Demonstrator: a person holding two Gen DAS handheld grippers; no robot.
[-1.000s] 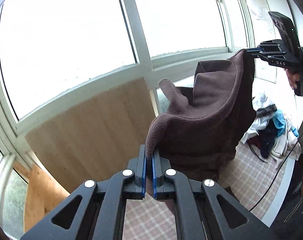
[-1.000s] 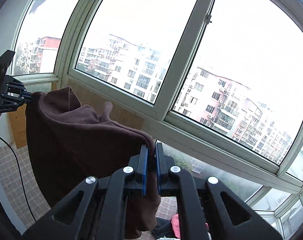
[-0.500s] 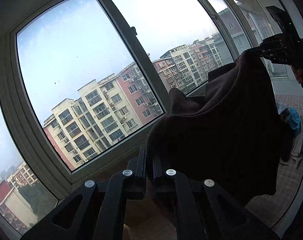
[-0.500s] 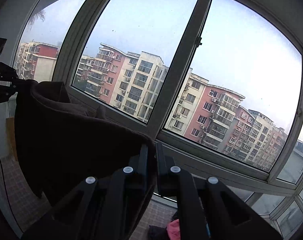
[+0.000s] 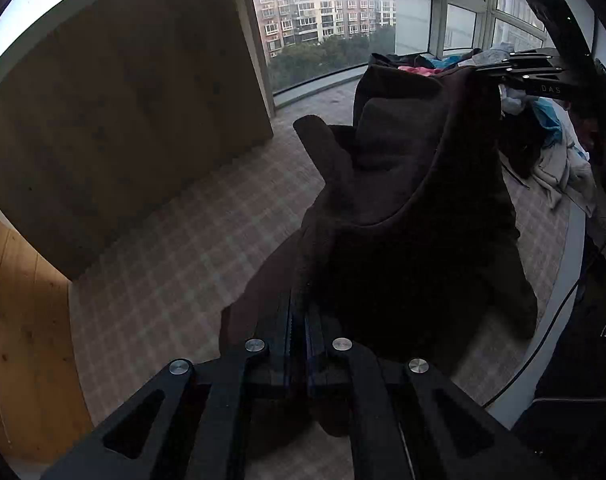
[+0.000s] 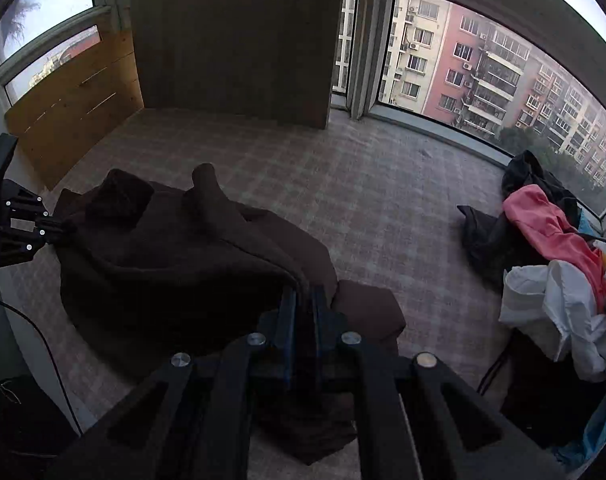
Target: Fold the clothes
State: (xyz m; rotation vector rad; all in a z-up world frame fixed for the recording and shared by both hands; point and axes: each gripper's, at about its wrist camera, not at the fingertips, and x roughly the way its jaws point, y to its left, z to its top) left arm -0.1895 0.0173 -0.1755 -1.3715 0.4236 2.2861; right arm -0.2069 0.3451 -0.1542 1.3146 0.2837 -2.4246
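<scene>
The brown garment [image 5: 415,216] hides the left gripper's [image 5: 299,312] fingertips; beside it, the clothes pile [image 6: 551,280] runs past the frame edge.

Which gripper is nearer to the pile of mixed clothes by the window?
Right. The right gripper holds the brown garment on the side of the clothes pile. The left gripper holds the garment's far end, away from the pile.

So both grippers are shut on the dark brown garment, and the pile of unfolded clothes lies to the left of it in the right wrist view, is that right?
Not quite: the pile lies to the right of the garment, by the window, as the right wrist view shows. The rest holds: the left gripper and the right gripper are both shut on the dark brown garment.
</scene>
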